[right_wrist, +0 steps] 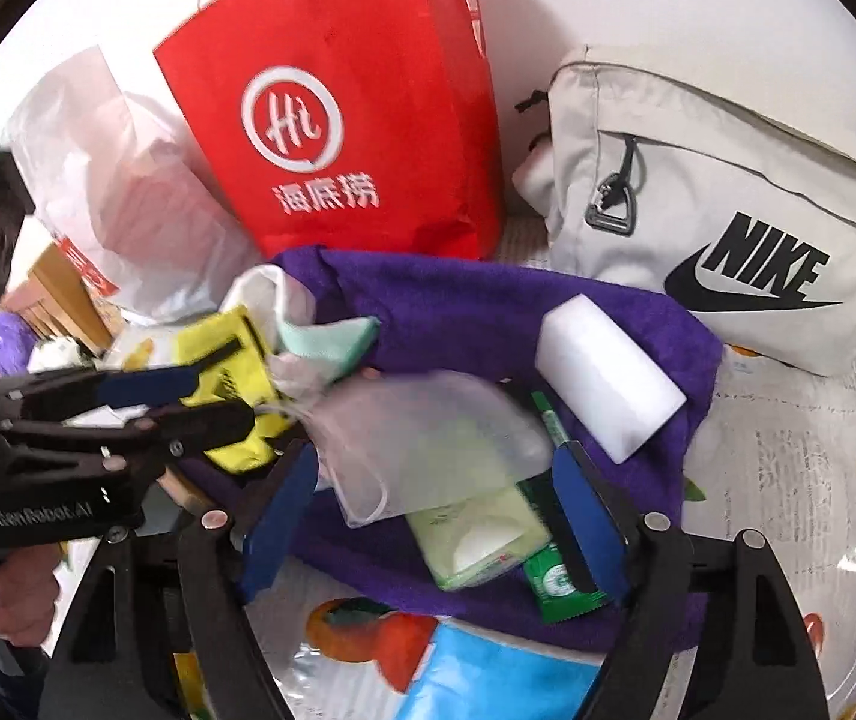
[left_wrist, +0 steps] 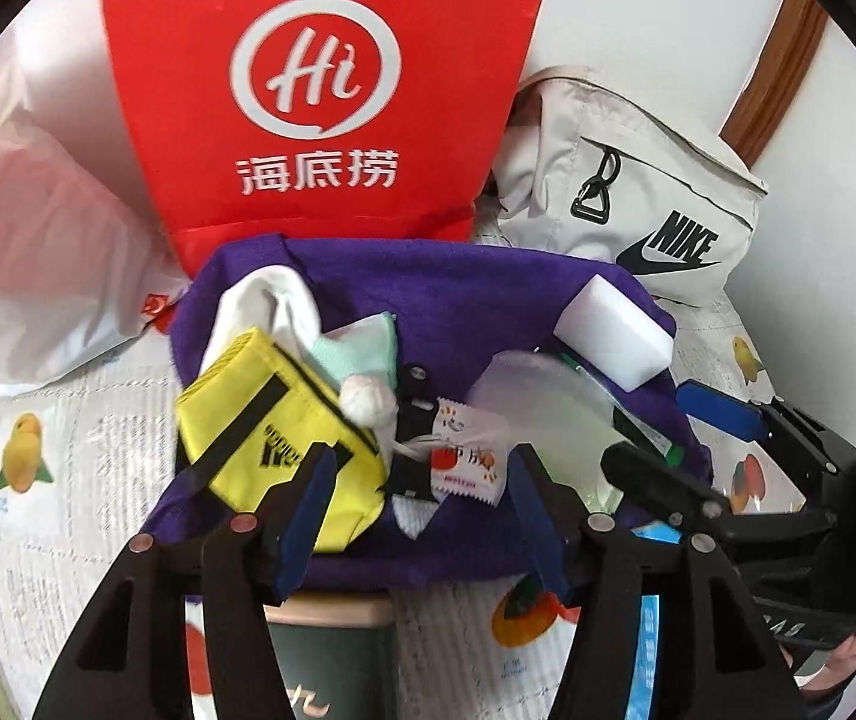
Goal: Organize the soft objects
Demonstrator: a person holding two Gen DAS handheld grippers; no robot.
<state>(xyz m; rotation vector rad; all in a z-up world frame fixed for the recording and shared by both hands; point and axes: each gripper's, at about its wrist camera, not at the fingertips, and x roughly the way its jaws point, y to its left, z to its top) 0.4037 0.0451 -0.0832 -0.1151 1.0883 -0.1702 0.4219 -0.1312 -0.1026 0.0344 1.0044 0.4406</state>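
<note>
Left gripper [left_wrist: 422, 498] agape above purple towel [left_wrist: 476, 294] | right gripper [right_wrist: 434, 516] agape, empty

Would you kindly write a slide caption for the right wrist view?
Open right gripper above a purple towel holding a white sponge, tissue pack and yellow pouch.
</note>
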